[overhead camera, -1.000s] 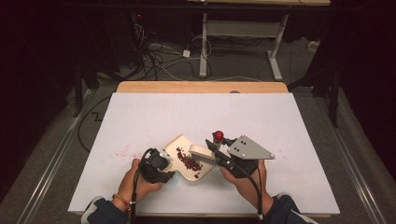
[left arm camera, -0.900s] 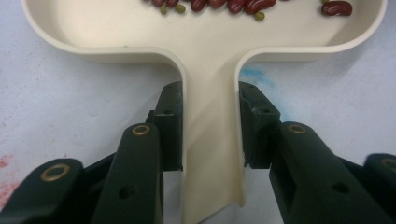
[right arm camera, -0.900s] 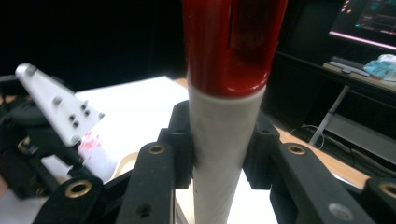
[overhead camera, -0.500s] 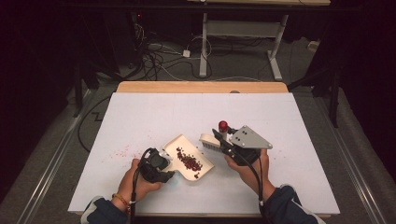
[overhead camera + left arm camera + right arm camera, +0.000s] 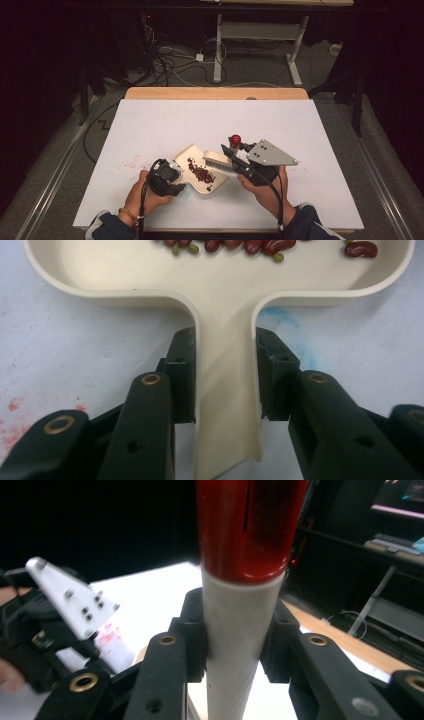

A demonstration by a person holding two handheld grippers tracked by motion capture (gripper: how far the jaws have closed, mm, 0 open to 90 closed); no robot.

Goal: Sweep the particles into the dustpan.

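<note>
1. The cream dustpan (image 5: 192, 161) lies flat on the white table (image 5: 310, 130), a little below the middle of the high view. A heap of red beans (image 5: 201, 173) sits inside it, and the left gripper view also shows a few small green ones among them.
2. Most of the sweeping looks done: the beans are gathered in the pan. A faint scatter of reddish specks (image 5: 131, 161) lies on the table to the left of the pan; whether these are stains or crumbs is hard to tell.
3. Likely left to do: a last pass over those specks, then carrying the pan off to empty it.
4. The left hand-held gripper (image 5: 225, 375) is clamped on the dustpan's handle (image 5: 225, 405), one jaw on each side edge, at the pan's lower-left end in the high view.
5. The right hand-held gripper (image 5: 242, 625) grips the brush's handle (image 5: 240, 660), white with a red end. In the high view the brush head (image 5: 216, 162) rests at the pan's right rim, bristles beside the beans, just left of that gripper.
</note>
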